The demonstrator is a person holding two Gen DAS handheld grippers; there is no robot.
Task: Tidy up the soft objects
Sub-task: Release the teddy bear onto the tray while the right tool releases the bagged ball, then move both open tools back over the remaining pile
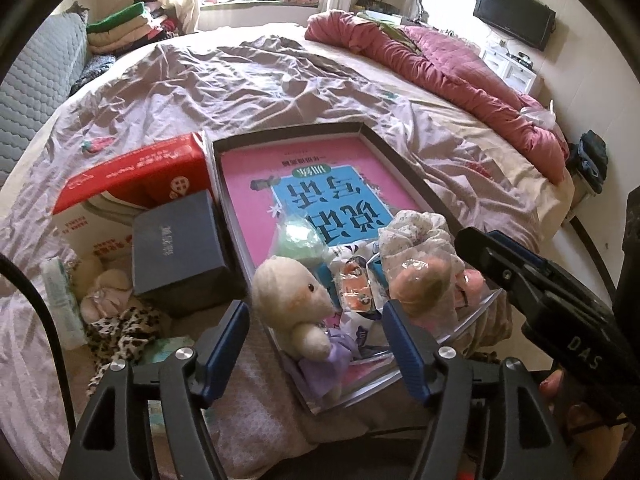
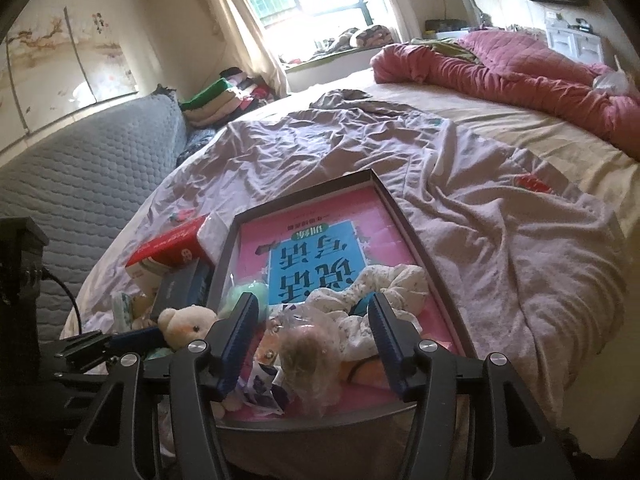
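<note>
Rumpled lilac bedding [image 1: 224, 92] covers the bed, with a rose quilt [image 1: 460, 76] heaped along its far edge and folded clothes [image 1: 120, 28] stacked by the window. On the bedding lies a shallow dark-rimmed tray [image 1: 404, 160] lined with a pink and blue book cover [image 1: 320, 184]. The soft things sit bunched at its near end: a cream plush bear [image 1: 296, 292] in a lilac dress, a pale green ball [image 1: 298, 236], a floral scrunchie [image 1: 416, 232], and a toy in clear plastic wrap [image 1: 416, 280], its shape hard to make out, perhaps a small doll. Left of the tray stand a red carton [image 1: 136, 172] and a navy box [image 1: 180, 248], with a leopard-print cloth [image 1: 120, 332] and more plush in front of them. The left tongs [image 1: 316, 344] hang spread above the bear, pinching nothing. The right tongs [image 2: 312, 344] hang spread above the wrapped toy and scrunchie, pads clear of both.
</note>
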